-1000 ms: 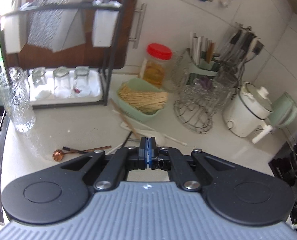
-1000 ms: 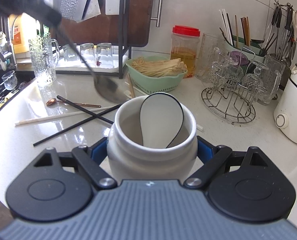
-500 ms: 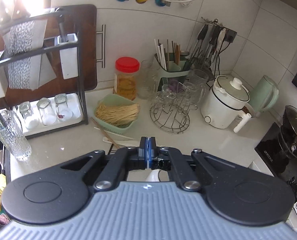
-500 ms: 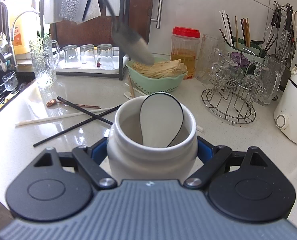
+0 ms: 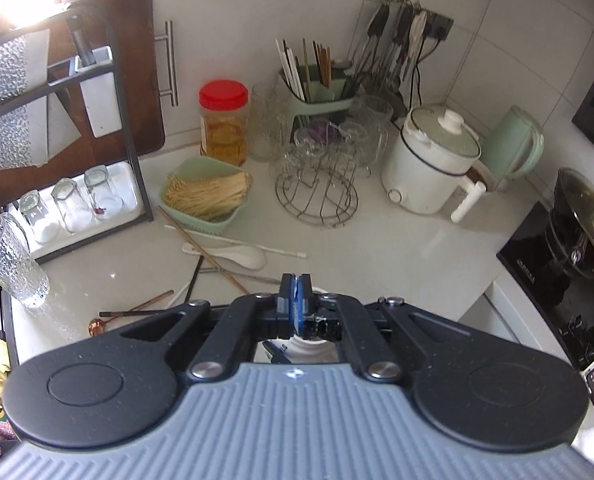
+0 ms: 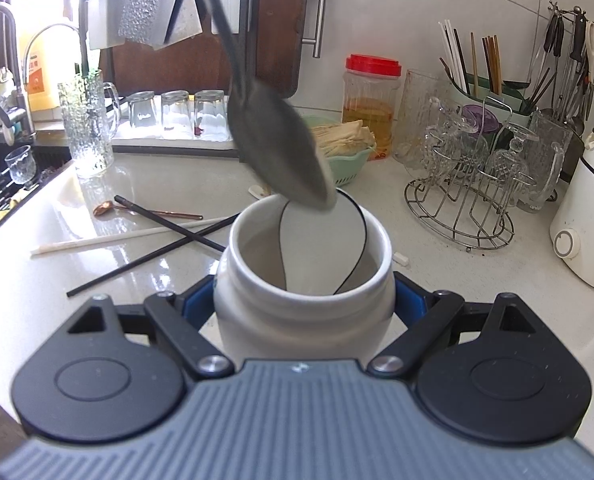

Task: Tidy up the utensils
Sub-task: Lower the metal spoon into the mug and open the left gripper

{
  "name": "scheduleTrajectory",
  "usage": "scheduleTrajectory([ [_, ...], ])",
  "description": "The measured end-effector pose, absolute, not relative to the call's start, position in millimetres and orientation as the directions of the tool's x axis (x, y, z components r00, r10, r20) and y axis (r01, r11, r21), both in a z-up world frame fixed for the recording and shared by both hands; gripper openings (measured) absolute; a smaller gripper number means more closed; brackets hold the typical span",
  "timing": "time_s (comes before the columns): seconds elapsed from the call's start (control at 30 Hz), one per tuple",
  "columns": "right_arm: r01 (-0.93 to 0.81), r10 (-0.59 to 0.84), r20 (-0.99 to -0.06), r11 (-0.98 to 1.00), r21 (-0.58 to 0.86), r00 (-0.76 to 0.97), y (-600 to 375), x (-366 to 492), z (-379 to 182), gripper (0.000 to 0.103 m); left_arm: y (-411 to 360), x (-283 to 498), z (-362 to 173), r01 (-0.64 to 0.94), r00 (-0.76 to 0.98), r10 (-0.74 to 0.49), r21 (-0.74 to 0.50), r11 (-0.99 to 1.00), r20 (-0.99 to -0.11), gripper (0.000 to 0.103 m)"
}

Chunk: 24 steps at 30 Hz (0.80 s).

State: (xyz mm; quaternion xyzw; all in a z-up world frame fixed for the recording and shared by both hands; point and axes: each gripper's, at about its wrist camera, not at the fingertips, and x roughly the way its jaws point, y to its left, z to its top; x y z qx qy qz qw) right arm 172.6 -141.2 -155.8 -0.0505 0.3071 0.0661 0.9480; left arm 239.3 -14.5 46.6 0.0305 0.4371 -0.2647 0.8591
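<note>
Right gripper (image 6: 303,300) clamps the white jar (image 6: 303,280) on the bench (image 6: 437,280), a white spoon (image 6: 323,240) already inside. Left gripper (image 5: 295,304) is pinched shut on a metal spoon (image 6: 277,148), whose blurred bowl hangs at the jar's rim. Chopsticks (image 6: 153,248) and a copper spoon (image 6: 109,209) lie loose beside.
</note>
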Motion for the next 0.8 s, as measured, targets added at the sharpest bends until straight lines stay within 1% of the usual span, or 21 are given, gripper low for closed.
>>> scheduleTrajectory([
  [0.47, -0.165, 0.102, -0.583, 0.985, -0.056, 0.806, -141, 172, -157, 0.091, -49, 262, 4, 0.496, 0.396, -0.354, -0.127, 0.859, -0.847, 0.001],
  [0.8, -0.164, 0.102, -0.580, 0.985, -0.056, 0.808, -141, 172, -157, 0.091, -65, 272, -25, 0.499, 0.355, -0.346, -0.137, 0.856, -0.868, 0.002],
])
